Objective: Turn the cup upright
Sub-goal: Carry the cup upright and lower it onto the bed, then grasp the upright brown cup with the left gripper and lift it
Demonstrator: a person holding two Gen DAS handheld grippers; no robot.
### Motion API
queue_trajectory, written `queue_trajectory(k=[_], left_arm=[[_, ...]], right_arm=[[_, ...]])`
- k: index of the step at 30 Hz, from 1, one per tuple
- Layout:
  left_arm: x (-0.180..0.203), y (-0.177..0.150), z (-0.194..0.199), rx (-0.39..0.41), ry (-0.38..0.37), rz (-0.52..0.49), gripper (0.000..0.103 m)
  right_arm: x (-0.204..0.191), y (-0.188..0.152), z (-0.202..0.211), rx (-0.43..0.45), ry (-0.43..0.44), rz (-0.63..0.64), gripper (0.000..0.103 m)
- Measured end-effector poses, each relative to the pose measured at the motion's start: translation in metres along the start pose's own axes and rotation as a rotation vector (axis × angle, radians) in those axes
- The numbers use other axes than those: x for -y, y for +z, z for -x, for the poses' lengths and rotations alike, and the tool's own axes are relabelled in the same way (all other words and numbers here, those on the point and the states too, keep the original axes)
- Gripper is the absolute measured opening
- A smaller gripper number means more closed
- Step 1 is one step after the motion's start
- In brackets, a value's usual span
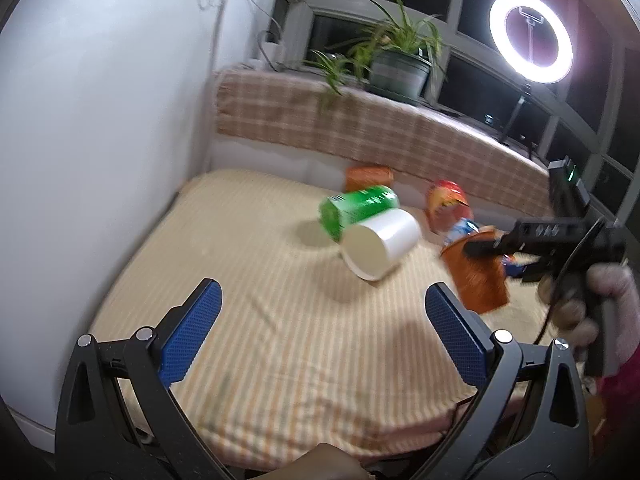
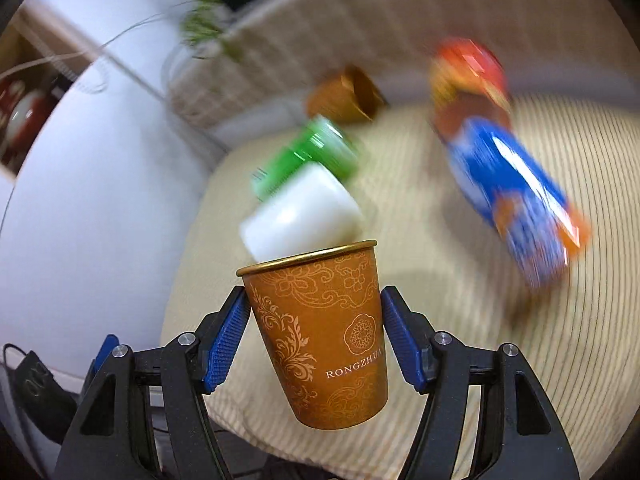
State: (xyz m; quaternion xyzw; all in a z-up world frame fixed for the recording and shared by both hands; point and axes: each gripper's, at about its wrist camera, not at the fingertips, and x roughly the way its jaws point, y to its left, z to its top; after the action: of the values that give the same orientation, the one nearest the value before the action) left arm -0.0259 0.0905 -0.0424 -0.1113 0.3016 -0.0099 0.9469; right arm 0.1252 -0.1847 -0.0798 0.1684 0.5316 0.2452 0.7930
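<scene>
Both wrist views look forward, sharing the striped tabletop (image 1: pixel 280 320).

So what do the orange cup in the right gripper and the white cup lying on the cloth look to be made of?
Orange cup: probably coated paper, matte, with a rolled rim, printed gold pattern and lettering. White cup: likely paper or thin plastic; plain, smooth, with a thin rim, too blurred to settle. The right gripper holds the orange one by its sides.
</scene>
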Motion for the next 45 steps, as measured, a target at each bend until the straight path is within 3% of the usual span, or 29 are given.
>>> queue_trajectory(k=[6, 14, 19, 22, 26, 32, 39, 45], left_arm=[[0.022, -0.003, -0.005, -0.034, -0.045, -0.025, 0.103], [0.042, -0.002, -0.021, -0.100, -0.094, -0.030, 0.103], [0.051, 0.000, -0.034, -0.147, -0.129, -0.012, 0.103], [0.057, -0.001, -0.044, -0.196, -0.188, 0.030, 0.103], [0.071, -0.005, -0.063, -0.268, -0.267, 0.091, 0.103], [0.092, -0.013, -0.102, -0.417, -0.371, 0.240, 0.097], [0.105, -0.025, -0.148, -0.553, -0.401, 0.369, 0.093], [0.114, -0.029, -0.167, -0.581, -0.388, 0.383, 0.086]], right_arm=[[0.044, -0.023, -0.007, -0.031, -0.004, -0.158, 0.067], [0.047, -0.027, -0.007, -0.032, -0.026, -0.111, 0.073], [0.040, -0.036, 0.021, 0.030, -0.021, -0.024, 0.077], [0.034, -0.049, 0.050, 0.094, -0.040, 0.052, 0.077], [0.029, -0.076, 0.084, 0.183, -0.138, 0.143, 0.077], [0.052, -0.111, 0.110, 0.241, -0.225, 0.105, 0.077], [0.077, -0.132, 0.128, 0.270, -0.264, 0.047, 0.077], [0.077, -0.138, 0.129, 0.279, -0.268, 0.056, 0.077]])
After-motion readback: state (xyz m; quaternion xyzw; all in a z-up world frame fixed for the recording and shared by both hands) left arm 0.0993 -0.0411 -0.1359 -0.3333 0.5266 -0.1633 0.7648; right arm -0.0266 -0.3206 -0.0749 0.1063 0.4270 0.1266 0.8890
